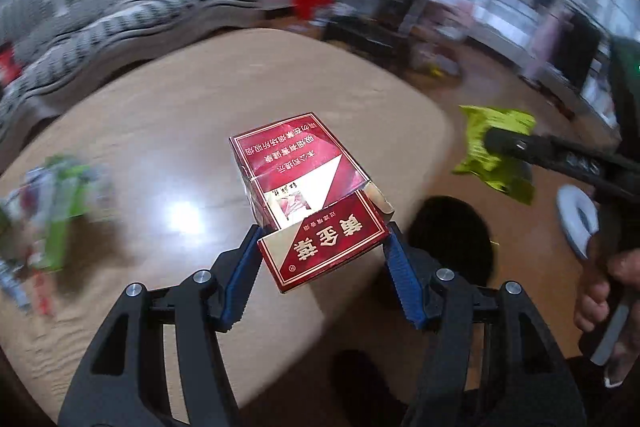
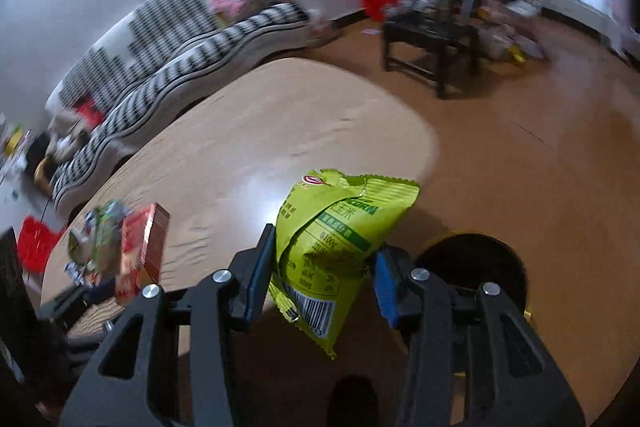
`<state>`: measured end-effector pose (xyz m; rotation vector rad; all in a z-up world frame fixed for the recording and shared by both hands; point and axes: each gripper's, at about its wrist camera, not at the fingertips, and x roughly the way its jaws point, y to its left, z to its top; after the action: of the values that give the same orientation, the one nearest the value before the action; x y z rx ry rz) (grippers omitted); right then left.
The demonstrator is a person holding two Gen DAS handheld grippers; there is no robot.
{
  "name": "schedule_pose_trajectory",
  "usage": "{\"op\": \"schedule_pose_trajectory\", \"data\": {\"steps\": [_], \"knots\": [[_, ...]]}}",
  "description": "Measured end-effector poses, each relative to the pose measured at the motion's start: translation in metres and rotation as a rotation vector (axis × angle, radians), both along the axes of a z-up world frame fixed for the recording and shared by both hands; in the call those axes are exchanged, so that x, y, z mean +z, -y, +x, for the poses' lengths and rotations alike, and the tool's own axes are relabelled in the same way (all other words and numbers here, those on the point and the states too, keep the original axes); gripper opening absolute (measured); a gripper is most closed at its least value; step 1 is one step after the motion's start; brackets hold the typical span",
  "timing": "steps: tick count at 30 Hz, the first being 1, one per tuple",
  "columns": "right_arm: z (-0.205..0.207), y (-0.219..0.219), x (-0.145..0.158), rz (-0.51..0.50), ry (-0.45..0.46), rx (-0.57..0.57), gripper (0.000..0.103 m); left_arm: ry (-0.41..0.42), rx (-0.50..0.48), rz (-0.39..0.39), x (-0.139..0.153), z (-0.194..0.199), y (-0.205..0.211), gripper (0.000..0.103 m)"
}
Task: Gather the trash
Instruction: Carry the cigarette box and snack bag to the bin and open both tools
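The left tongs (image 1: 322, 259) are clenched on a red and white cardboard cigarette pack (image 1: 308, 187) with gold lettering, their blue ribbed pads (image 1: 244, 267) pressing its two sides near the opened flip lid. The pack is carried in the air above the near right part of the pale wooden desk (image 1: 192, 115), a broad top with rounded corners.

The right tongs (image 2: 324, 279) are grasping a crumpled lime-green plastic snack bag (image 2: 336, 239) with a barcode at its lower end; the blue pads (image 2: 386, 287) squeeze its middle, and the bag hangs above the desk (image 2: 280, 115), over its near right edge. From the left wrist camera the same green bag (image 1: 496, 151) shows beyond the desk's right edge, held in the dark fingers of the other tool, with a person's hand (image 1: 604, 291) on the handle below it.

Just off the desk's near right corner, on the brown wooden floor (image 2: 520, 155), stands a round bin with a black opening (image 2: 472, 267); in the left view its dark mouth (image 1: 452, 239) lies right of the pack.

At the desk's left end lies a blurred heap of coloured wrappers (image 1: 48, 211); in the right view a red carton (image 2: 144, 247) stands against that heap. Behind the desk runs a black-and-white striped sofa (image 2: 160, 59), and beyond its far right corner a dark low table (image 2: 432, 35).
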<state>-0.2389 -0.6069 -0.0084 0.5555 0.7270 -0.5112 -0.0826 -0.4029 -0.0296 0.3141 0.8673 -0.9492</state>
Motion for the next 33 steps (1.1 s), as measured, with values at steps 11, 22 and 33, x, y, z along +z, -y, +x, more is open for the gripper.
{"op": "schedule_pose_trajectory", "data": {"steps": [11,22,33], "knots": [[-0.093,0.086,-0.057,0.133,-0.127,-0.212,0.045,-0.154,-0.251,0.032,-0.054,-0.082,0.117,0.060],[-0.106,0.095,-0.062,0.147,-0.122,-0.243,0.045,-0.195,-0.301,0.054,-0.073,-0.089,0.148,0.060],[-0.112,0.099,-0.059,0.132,-0.123,-0.302,0.076,-0.191,-0.303,0.037,-0.083,-0.083,0.167,0.081]]}}
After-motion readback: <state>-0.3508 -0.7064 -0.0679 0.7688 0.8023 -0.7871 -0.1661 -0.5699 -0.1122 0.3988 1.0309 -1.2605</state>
